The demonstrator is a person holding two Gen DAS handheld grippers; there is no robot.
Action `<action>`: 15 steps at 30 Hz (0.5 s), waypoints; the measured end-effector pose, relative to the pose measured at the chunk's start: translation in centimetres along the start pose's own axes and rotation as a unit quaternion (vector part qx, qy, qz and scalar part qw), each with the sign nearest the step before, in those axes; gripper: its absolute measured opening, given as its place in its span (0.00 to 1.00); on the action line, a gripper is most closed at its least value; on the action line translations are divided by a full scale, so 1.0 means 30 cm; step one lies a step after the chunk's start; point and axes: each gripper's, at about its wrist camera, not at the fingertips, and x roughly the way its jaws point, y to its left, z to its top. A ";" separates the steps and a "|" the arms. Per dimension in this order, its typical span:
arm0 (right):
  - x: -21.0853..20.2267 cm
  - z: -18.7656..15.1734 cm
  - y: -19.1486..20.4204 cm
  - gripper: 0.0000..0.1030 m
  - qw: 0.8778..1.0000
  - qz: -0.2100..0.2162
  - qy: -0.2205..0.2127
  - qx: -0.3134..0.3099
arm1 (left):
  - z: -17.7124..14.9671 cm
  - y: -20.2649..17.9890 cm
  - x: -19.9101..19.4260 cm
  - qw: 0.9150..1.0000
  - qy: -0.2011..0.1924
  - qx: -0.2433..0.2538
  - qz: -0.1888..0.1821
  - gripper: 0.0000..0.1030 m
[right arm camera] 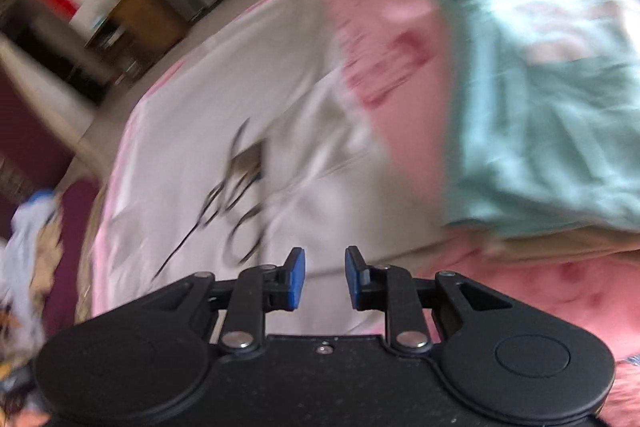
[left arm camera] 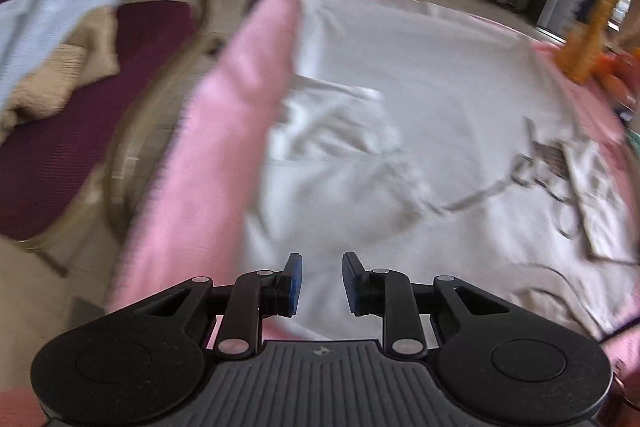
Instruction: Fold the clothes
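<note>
While a folded teal garment (right arm camera: 552,99) already sits aside, the white shirt (left arm camera: 420,99) lies spread on the pink cover (left arm camera: 224,131), unfolded, under the empty, parted left gripper (left arm camera: 322,285) and right gripper (right arm camera: 325,279).

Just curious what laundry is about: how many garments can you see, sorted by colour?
White printed T-shirt spread on the pink cover: 1
Folded mint-green garment: 1
Pale blue garment on the maroon chair: 1
Beige garment beneath it: 1
Total: 4

White shirt (left arm camera: 420,75) with dark line print, laid on pink cover (left arm camera: 224,115).
Mint-green folded garment (right arm camera: 552,107) seen; maroon chair seat (left arm camera: 60,147); light-blue cloth (left arm camera: 52,3).
</note>
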 end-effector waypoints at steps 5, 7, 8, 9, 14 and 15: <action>0.052 -0.044 0.075 0.22 0.997 -0.011 0.048 -0.050 | -0.036 -0.081 0.010 0.997 0.029 0.064 -0.041 0.24; 0.070 -0.052 0.082 0.22 0.995 -0.054 0.054 -0.062 | -0.053 -0.108 0.014 0.995 0.035 0.087 -0.035 0.24; 0.071 -0.055 0.081 0.17 0.994 -0.073 0.054 -0.067 | -0.058 -0.118 0.021 0.994 0.038 0.097 -0.030 0.24; 0.066 -0.060 0.081 0.18 0.992 -0.085 0.052 -0.074 | -0.064 -0.127 0.023 0.993 0.038 0.104 -0.026 0.24; 0.038 -0.092 0.084 0.18 0.986 -0.117 0.061 -0.099 | -0.093 -0.145 0.017 0.991 0.043 0.122 -0.021 0.24; 0.032 -0.099 0.083 0.19 0.986 -0.113 0.068 -0.100 | -0.097 -0.148 0.014 0.991 0.043 0.126 -0.018 0.24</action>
